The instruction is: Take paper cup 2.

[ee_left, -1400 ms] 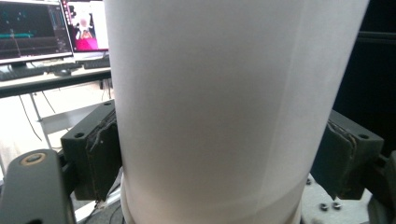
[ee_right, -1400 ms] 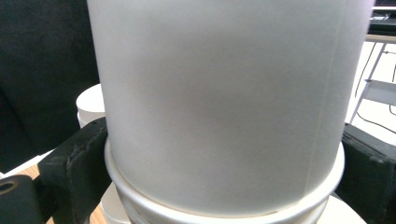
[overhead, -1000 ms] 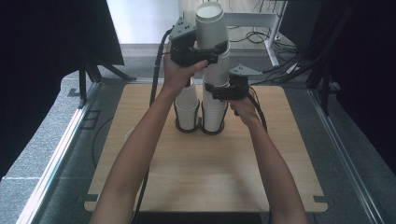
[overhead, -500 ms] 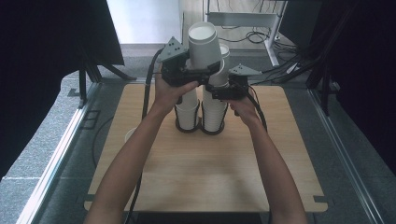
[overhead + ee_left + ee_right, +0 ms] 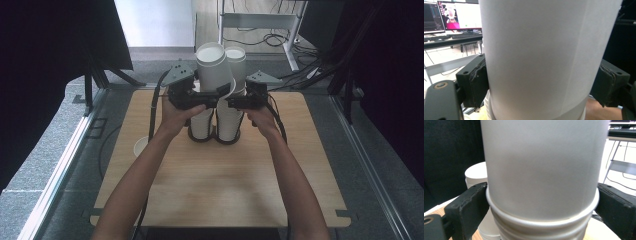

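Right now I have a white paper cup pinched in each hand-held gripper, above two cup stacks on the counter [image 5: 150, 200].

On my side, the left hand-held gripper [image 5: 212, 100] clamps the lifted cup [image 5: 215, 67], which tilts away from its stack; in the left gripper view that cup [image 5: 544, 57] sits squeezed between both pads. Just beside it, the right hand-held gripper [image 5: 232, 102] grips the right stack [image 5: 231, 120] near its upper cups, and the right gripper view shows the pads pressed at a cup rim [image 5: 541, 217]. Below the left hand-held gripper stands the left stack [image 5: 202, 125], touching its neighbour. Well off to the left, one loose cup [image 5: 141, 146] rests at the counter's edge.
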Action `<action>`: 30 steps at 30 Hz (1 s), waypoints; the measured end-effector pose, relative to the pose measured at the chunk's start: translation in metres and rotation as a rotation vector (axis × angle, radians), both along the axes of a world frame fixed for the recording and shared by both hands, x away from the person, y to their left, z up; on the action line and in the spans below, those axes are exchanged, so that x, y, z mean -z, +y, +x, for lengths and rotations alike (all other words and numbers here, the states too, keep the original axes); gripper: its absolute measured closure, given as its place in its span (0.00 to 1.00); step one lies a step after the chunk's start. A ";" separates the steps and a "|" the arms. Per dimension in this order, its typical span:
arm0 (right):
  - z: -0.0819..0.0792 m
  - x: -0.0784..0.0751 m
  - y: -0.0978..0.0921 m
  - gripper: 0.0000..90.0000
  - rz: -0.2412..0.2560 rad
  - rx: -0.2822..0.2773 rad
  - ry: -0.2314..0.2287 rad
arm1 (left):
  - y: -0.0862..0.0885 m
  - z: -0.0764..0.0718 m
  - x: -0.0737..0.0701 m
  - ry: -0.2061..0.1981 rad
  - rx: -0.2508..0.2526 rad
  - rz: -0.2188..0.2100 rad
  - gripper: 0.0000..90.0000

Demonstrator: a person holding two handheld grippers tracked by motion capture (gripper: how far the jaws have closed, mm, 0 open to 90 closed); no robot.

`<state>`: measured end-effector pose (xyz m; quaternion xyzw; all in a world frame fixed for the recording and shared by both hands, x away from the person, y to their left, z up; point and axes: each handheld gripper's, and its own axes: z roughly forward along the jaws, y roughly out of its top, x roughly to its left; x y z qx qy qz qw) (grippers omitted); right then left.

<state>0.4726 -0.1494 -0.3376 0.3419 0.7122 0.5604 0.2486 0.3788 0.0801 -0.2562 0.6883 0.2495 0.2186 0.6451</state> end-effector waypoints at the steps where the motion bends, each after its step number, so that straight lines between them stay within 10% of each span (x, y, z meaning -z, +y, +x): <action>1: -0.001 0.000 -0.001 0.05 0.001 0.002 -0.003 | 0.001 -0.001 0.002 0.003 0.002 -0.002 0.16; 30: -0.066 0.019 -0.032 0.11 0.046 -0.015 -0.062 | 0.025 -0.042 0.061 0.052 0.001 -0.026 0.16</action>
